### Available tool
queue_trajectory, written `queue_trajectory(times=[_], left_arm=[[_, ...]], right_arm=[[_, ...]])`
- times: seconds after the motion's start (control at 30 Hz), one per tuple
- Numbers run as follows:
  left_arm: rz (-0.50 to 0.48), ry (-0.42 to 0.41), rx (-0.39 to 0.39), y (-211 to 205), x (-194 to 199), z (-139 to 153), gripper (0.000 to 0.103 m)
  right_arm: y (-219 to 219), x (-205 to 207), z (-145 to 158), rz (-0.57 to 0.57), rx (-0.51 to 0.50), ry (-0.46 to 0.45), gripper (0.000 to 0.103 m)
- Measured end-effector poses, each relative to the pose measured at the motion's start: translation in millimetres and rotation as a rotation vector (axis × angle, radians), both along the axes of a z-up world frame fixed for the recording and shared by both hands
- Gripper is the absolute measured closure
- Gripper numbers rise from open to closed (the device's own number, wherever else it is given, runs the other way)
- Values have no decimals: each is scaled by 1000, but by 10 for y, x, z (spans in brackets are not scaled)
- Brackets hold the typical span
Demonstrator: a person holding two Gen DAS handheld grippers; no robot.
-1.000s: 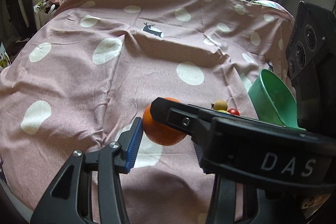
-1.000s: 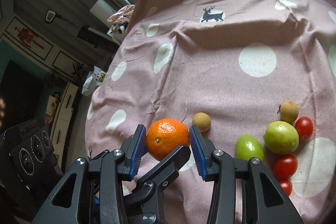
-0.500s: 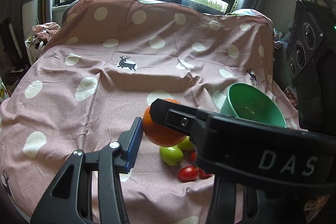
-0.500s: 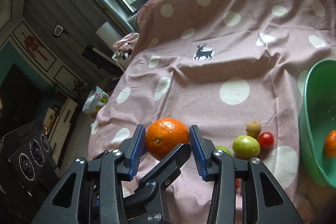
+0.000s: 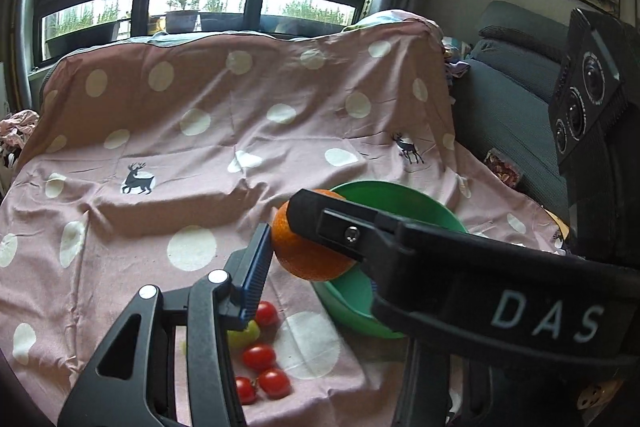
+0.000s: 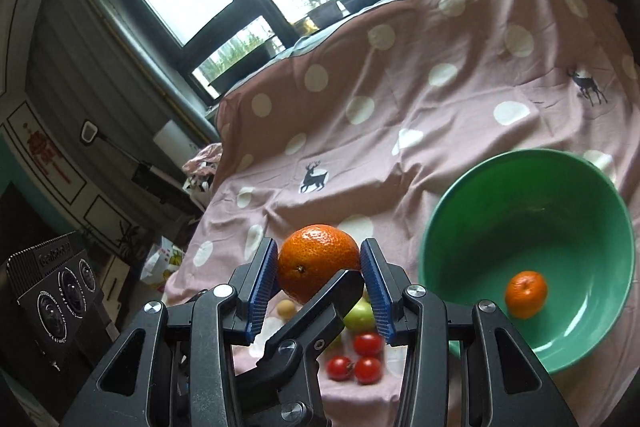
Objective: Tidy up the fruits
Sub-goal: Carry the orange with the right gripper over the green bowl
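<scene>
A large orange (image 6: 318, 259) hangs above the cloth, just left of the green bowl (image 6: 440, 211). My right gripper (image 6: 320, 267) is shut on it, blue pads on both sides. My left gripper (image 5: 316, 259) is on the same orange (image 5: 308, 255). Its left pad (image 5: 256, 267) touches the fruit, and its other finger is hidden behind the right gripper's finger (image 5: 348, 233). The left gripper's finger (image 6: 336, 291) crosses under the orange. A smaller orange (image 6: 525, 294) lies in the bowl (image 5: 400, 187).
On the pink dotted cloth (image 5: 200, 147) below the grippers lie cherry tomatoes (image 6: 367, 343), green fruits (image 6: 360, 315) and a small brown fruit (image 6: 286, 308). A grey sofa (image 5: 504, 99) stands to the right. A black box with round lenses (image 5: 588, 95) is close by.
Both grippers have risen and moved right with the orange between them. The green bowl has come fully into view beside the orange, and the loose fruits now lie below.
</scene>
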State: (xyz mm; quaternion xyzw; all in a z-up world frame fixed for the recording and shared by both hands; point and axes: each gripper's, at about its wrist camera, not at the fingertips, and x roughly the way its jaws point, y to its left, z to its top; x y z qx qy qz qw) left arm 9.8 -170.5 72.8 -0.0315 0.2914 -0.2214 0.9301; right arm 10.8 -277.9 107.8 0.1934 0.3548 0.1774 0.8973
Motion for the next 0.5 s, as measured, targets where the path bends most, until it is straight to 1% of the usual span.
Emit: queue_trajectory(times=[0.17,0.27,0.5], left_arm=[[-82,2,9,-359,61,-19,57],[-128,12,20,-567,112,-69,57],[-200,60,30,-893,236,-195,57]], right_arm=[[-384,-26,-23,-74,30,5,57],[-568,-36,-69,-122,28,19,57],[-914,-17,-194,-195,52,61,57]])
